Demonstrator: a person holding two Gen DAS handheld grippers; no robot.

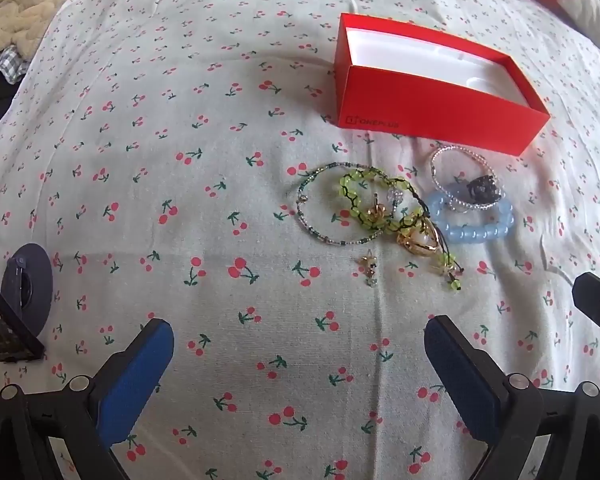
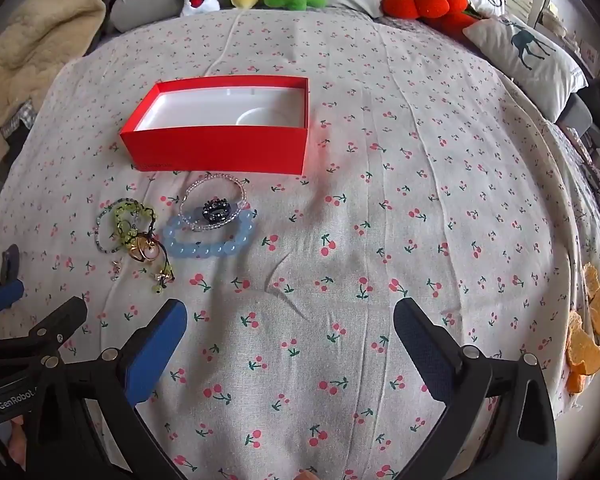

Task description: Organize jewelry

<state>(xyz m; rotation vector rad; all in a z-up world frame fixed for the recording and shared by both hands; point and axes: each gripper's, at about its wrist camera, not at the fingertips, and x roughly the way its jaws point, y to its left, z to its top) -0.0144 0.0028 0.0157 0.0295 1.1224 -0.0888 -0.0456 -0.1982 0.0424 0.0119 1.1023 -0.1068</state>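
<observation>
I see the cherry-print bedspread (image 2: 380, 220) filling both views, with the open red box (image 2: 220, 148) lying on it at the far side. Just near of the box the jewelry sits in a loose cluster: a blue bead bracelet (image 1: 474, 226), a clear bead bracelet (image 1: 456, 164), a green bracelet (image 1: 360, 196) and gold rings (image 1: 414, 236). My left gripper (image 1: 298, 360) and right gripper (image 2: 290, 336) both hang spread wide over bare cloth, holding nothing.

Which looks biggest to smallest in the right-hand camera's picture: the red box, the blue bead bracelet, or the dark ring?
1. Red box, by far the largest.
2. Blue bead bracelet.
3. Dark ring, smallest, lying inside the clear bead bracelet.
</observation>
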